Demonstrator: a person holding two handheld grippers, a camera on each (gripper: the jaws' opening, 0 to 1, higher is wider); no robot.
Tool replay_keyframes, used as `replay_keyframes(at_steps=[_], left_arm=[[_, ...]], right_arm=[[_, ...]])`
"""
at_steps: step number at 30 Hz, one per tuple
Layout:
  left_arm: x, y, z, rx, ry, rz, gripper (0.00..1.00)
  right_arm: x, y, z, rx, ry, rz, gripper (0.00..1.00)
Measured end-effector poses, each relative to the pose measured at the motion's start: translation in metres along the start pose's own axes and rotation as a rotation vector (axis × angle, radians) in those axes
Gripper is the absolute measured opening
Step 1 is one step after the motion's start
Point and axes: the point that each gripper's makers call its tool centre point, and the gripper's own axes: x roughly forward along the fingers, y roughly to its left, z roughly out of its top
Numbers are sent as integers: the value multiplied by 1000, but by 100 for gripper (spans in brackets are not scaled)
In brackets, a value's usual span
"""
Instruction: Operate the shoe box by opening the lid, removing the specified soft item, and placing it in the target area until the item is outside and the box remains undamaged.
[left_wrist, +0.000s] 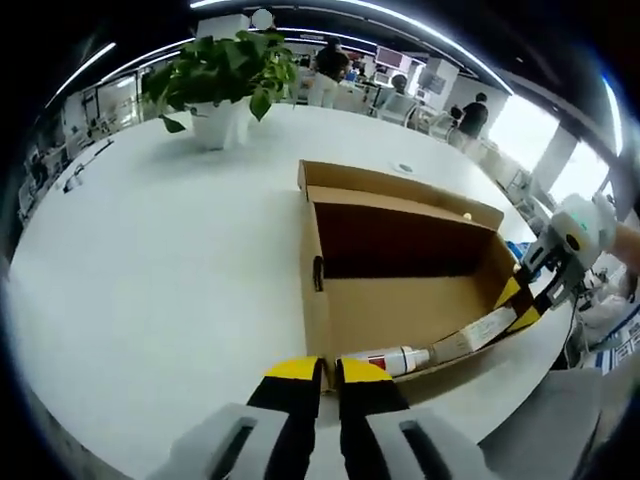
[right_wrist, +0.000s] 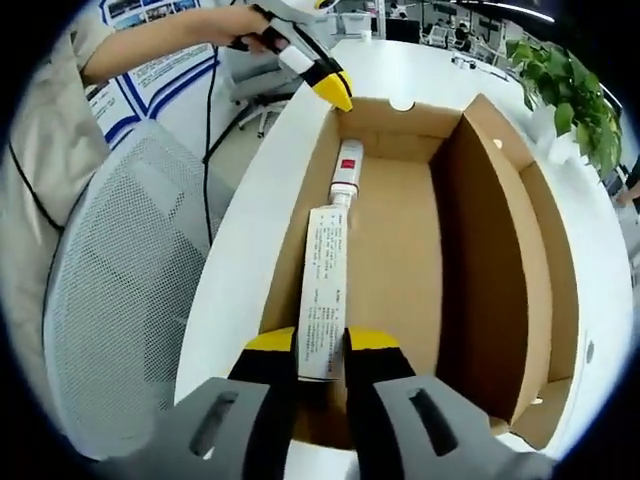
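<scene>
Cardboard box (right_wrist: 480, 230) lies open on a white table (left_wrist: 150, 280). At lower centre of the right gripper view, the right hand-held gripper (right_wrist: 322, 345) clamps the tube (right_wrist: 328, 285) inside. Left hand-held gripper (left_wrist: 327, 372), jaws nearly together, empty, sits by the box's edge.

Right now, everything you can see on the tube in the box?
The tube is a soft white squeeze tube with small print, a flat crimped tail and a white cap end bearing a red label. It lies lengthwise on the open cardboard shoe box floor along one wall. The right hand-held gripper pinches its tail.
</scene>
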Motion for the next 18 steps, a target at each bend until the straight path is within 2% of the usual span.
replay_keyframes(at_steps=[12, 18], left_arm=[[1, 0, 0, -3, 10, -3, 5], [1, 0, 0, -4, 18, -7, 6]], right_arm=[[-19, -3, 6, -28, -21, -51, 14], [-38, -9, 16, 5, -67, -84, 14]])
